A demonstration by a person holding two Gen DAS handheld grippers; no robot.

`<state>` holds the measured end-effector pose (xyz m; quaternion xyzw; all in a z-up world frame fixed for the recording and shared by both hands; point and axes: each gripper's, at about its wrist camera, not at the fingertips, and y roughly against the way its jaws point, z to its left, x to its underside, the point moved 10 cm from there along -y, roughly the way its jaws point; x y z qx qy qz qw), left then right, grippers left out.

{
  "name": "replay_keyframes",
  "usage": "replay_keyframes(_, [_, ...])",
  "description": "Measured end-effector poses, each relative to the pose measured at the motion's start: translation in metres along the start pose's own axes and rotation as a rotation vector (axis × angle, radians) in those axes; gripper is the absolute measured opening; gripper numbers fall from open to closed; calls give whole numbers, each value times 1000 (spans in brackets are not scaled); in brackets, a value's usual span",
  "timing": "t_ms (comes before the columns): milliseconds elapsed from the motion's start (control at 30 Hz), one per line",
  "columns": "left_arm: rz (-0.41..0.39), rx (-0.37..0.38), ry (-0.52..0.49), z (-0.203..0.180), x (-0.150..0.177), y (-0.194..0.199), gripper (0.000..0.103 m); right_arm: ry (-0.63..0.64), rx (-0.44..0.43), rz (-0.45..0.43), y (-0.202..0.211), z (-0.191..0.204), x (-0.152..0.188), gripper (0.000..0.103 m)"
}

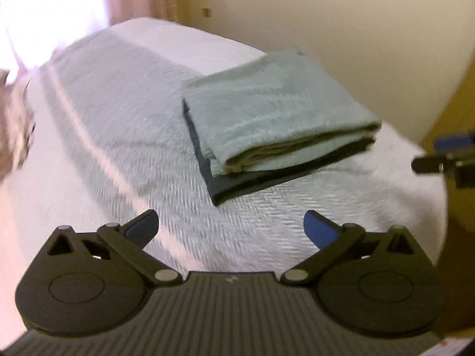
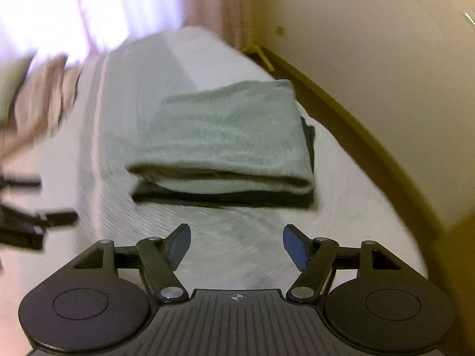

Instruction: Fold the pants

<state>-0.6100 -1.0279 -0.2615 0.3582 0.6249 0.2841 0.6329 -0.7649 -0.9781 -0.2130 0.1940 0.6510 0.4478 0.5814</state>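
Left gripper: jaws spread wide, empty, held above the bed on the near side of the folded pants.
Pants, left wrist view: one pale green bundle, folded flat, lying on one dark folded garment, whose edge showed along two sides.
Right gripper, left wrist view: partly visible at the frame edge, beside the pants.
Right gripper: jaws apart, empty, just short of the pants.
Pants, right wrist view: fold edge faced the gripper; dark garment beneath.
Step judged: fold looked complete, both grippers clear of the pants.
Technique: pull back level and avoid snagging the fold edge.
Count: two grippers, one pair of pants, one dark garment, one bed.
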Motion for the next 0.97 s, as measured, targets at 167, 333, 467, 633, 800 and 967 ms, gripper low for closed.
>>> replay_keyframes(167, [-16, -23, 72, 7, 1, 55, 102, -70, 23, -21, 35, 29, 0, 68])
replay_keyframes(333, [-33, -21, 88, 2, 6, 99, 102, -96, 46, -56, 74, 49, 13, 68])
replay_keyframes(467, [-53, -17, 126, -2, 11, 126, 102, -86, 48, -77, 94, 59, 21, 68])
replay_keyframes(633, [-62, -25, 155, -11, 14, 143, 102, -64, 36, -78, 96, 63, 24, 69])
replay_keyframes(800, [-62, -39, 192, -25, 13, 146, 102, -31, 3, -56, 92, 59, 25, 69])
replay_keyframes(967, [-78, -71, 234, -34, 9, 145, 102, -1, -20, -48, 85, 48, 20, 69])
